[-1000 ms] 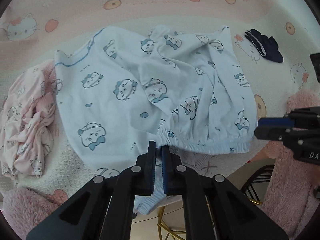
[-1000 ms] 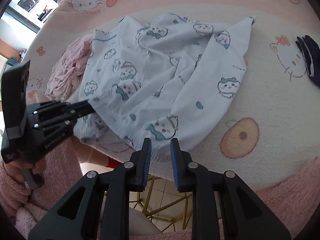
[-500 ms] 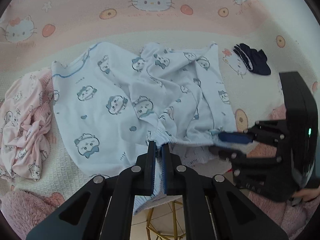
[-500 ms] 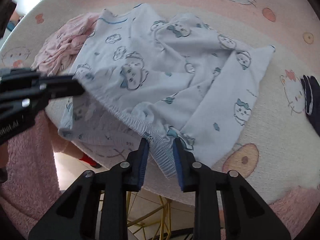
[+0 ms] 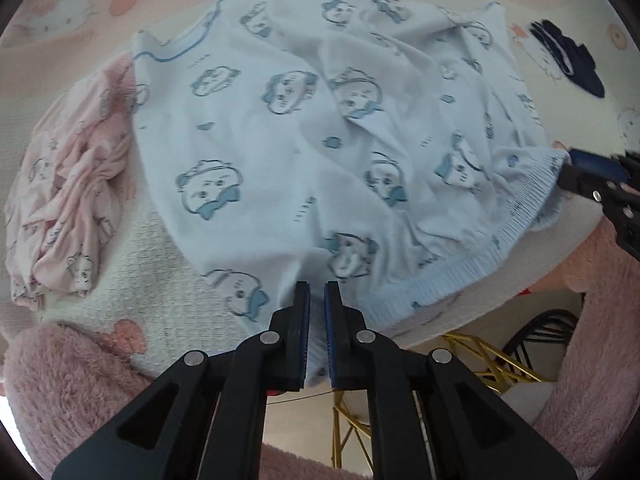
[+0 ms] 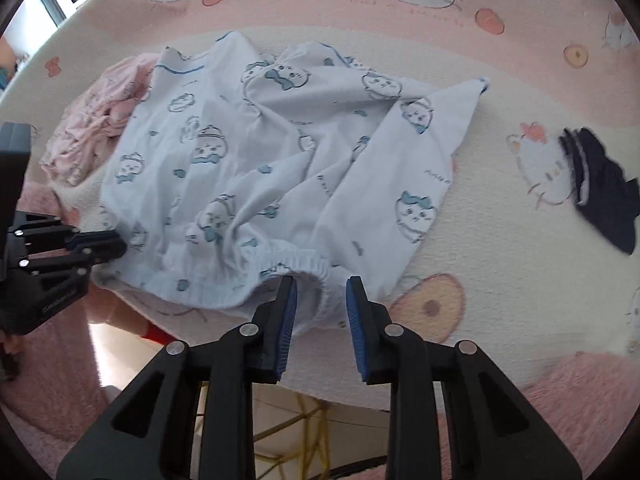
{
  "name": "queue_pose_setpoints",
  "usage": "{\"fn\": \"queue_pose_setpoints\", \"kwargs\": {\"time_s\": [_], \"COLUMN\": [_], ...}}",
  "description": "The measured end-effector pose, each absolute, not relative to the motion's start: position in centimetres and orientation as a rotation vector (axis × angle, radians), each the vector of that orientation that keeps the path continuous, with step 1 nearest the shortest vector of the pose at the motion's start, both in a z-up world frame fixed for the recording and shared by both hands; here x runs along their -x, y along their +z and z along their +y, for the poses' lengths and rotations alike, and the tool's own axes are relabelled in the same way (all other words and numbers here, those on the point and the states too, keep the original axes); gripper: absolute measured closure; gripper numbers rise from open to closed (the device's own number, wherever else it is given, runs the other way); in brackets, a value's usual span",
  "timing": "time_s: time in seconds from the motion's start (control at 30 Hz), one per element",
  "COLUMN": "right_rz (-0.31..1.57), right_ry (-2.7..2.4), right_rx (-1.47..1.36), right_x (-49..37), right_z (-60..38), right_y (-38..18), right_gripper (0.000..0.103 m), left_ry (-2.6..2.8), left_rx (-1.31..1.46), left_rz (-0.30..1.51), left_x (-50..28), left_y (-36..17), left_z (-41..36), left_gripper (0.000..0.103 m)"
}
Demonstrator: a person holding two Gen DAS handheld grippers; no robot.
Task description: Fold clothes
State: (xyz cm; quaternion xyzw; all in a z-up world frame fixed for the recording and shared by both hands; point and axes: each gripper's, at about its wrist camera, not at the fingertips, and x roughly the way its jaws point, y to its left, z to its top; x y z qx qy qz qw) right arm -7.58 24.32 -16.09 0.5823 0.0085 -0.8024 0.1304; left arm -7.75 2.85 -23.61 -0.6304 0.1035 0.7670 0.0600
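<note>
The light blue pajama pants (image 5: pixel 304 152) are thin soft cloth, matt and creased, with a ribbed elastic waistband (image 5: pixel 492 244). Beside them the pink garment (image 5: pixel 68 184) is the same kind of thin cloth, crumpled. The table cover (image 6: pixel 500 264) is a matt woven cloth with a fine waffle texture. The dark navy cloth (image 6: pixel 604 204) looks smooth and matt. The left gripper (image 5: pixel 317 300) and right gripper (image 6: pixel 321 300) are matt black plastic with small shiny metal rivets and blue ribbed pads (image 6: pixel 354 320). The sleeve (image 5: pixel 600 320) is fluffy pink fleece. Below, the frame (image 5: pixel 492 356) is glossy gold metal.
</note>
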Motion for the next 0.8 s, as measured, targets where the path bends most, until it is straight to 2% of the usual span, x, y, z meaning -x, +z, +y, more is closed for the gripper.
{"fn": "queue_pose_setpoints", "kwargs": {"time_s": [0.07, 0.13, 0.17, 0.2, 0.23, 0.27, 0.43, 0.5, 0.53, 0.57, 0.6, 0.63, 0.67, 0.8], "right_rz": [-0.054, -0.105, -0.122, -0.134, -0.132, -0.130, -0.211, -0.256, -0.280, -0.308, -0.333, -0.347, -0.349, -0.303], "right_ry": [-2.284, -2.267, -2.269, -2.272, -2.277, -2.284, -2.320, -2.358, -2.374, -2.377, -2.373, -2.365, -2.351, -2.296], "right_rx": [-1.681, -1.651, -1.629, -1.612, -1.608, -1.605, -1.583, -1.572, -1.570, -1.575, -1.583, -1.589, -1.592, -1.588], "right_x": [7.4, 7.2, 7.0, 7.0, 7.1, 7.1, 7.6, 7.7, 7.7, 7.7, 7.7, 7.6, 7.6, 7.5], "right_z": [24.6, 24.8, 24.9, 24.9, 24.8, 24.8, 25.4, 26.4, 26.9, 27.3, 27.7, 27.9, 27.7, 26.1], "right_y": [-15.9, -15.5, -15.1, -14.9, -14.9, -15.0, -15.5, -15.2, -15.1, -15.1, -15.1, -15.2, -15.3, -15.5], "right_gripper": [0.074, 0.073, 0.073, 0.072, 0.072, 0.073, 0.073, 0.073, 0.072, 0.072, 0.073, 0.072, 0.072, 0.072], "left_ry": [2.382, 2.295, 2.226, 2.171, 2.136, 2.109, 2.054, 2.072, 2.097, 2.124, 2.152, 2.178, 2.205, 2.308], "left_rx": [1.913, 1.838, 1.801, 1.757, 1.716, 1.681, 1.614, 1.635, 1.640, 1.643, 1.645, 1.647, 1.649, 1.651], "left_rz": [0.284, 0.132, 0.053, 0.038, 0.068, 0.117, 0.473, 0.524, 0.498, 0.464, 0.429, 0.394, 0.358, 0.212], "left_x": [8.0, 7.8, 7.6, 7.2, 6.7, 6.3, 5.2, 5.6, 5.8, 6.1, 6.4, 6.6, 6.9, 8.0], "left_y": [-22.9, -22.1, -21.8, -21.5, -21.4, -21.3, -23.6, -24.6, -24.3, -23.9, -23.5, -23.1, -22.6, -21.0], "left_z": [1.5, 1.5, 1.8, 2.7, 4.0, 5.4, 10.9, 11.2, 10.6, 9.9, 9.2, 8.5, 7.7, 4.9], "left_gripper": [0.095, 0.093, 0.085, 0.064, 0.056, 0.053, 0.053, 0.053, 0.054, 0.062, 0.079, 0.087, 0.090, 0.093]}}
